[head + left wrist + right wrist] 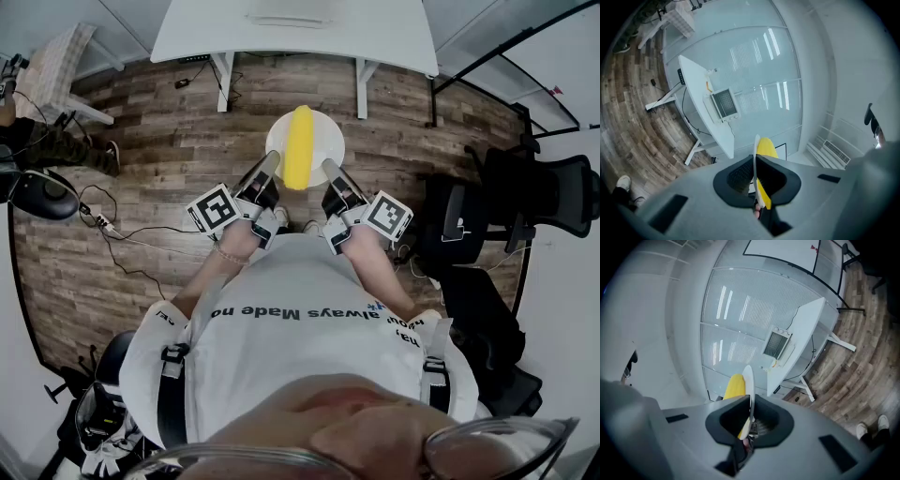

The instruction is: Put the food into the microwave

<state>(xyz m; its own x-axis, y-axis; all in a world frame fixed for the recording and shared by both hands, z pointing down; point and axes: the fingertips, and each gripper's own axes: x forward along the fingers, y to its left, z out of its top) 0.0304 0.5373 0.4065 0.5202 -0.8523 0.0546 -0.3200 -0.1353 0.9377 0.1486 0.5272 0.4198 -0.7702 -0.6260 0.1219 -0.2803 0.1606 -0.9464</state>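
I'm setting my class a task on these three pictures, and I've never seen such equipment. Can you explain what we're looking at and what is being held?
There is no robot here. A person stands on a wooden floor with a hand-held two-jaw gripper in each hand. The head view comes from a camera on the person's head, looking steeply down. The other two views come from a camera riding on each gripper, looking along its jaws. The left gripper and the right gripper each pinch one side of the rim of a white plate, carried in the air between them. A long yellow piece of food lies on the plate. Ahead stands a white table with a boxy appliance on it, probably the microwave.
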